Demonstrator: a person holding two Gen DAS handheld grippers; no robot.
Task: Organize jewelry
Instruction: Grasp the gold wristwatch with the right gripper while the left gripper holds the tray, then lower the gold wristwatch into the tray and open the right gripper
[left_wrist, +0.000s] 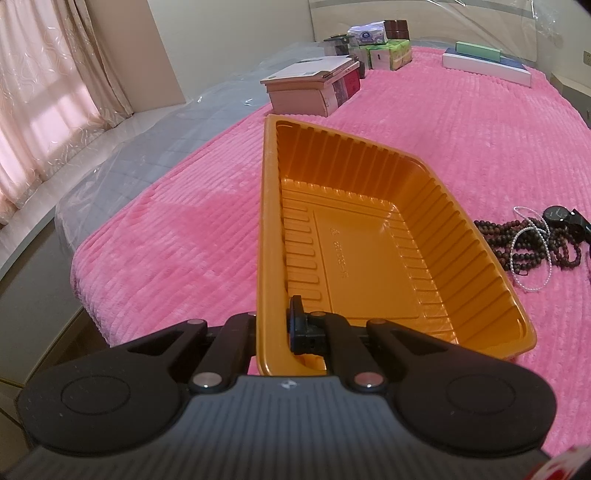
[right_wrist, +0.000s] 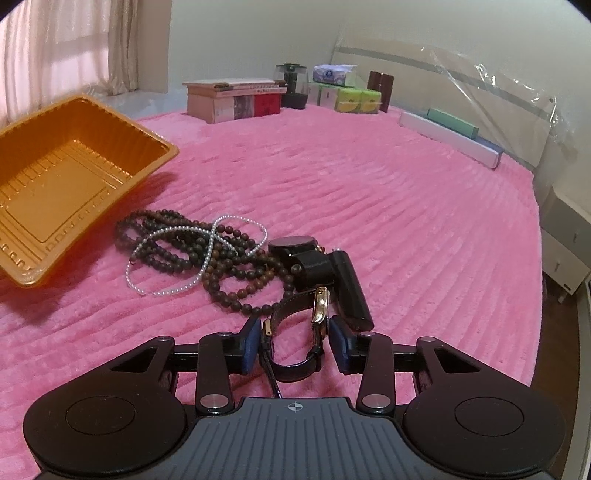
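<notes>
The left gripper (left_wrist: 273, 328) is clamped on the near left wall of the orange tray (left_wrist: 369, 236), one finger outside the rim and one inside, holding it tilted so its far end lifts off the pink blanket (left_wrist: 166, 240). In the left wrist view the tray fills the centre of the frame; the blanket's edge runs down the left side, with bare mattress under plastic beyond it.

In the right wrist view the right gripper (right_wrist: 291, 341) stands part-open, its blue pads (right_wrist: 249, 345) either side of the gold-cased watch (right_wrist: 314, 325) with a dark strap (the pads sit just beside it, not pressing). Behind the watch lies the heap: dark bead strands (right_wrist: 177, 243), a pearl string (right_wrist: 207, 258), a black-faced watch (right_wrist: 291, 243) and a black cylinder (right_wrist: 351, 295). The tray sits at the left of that frame, near the beads but apart from them.

Open blanket stretches across the centre and right of the frame up to the boxes (right_wrist: 236, 98) along the top.
</notes>
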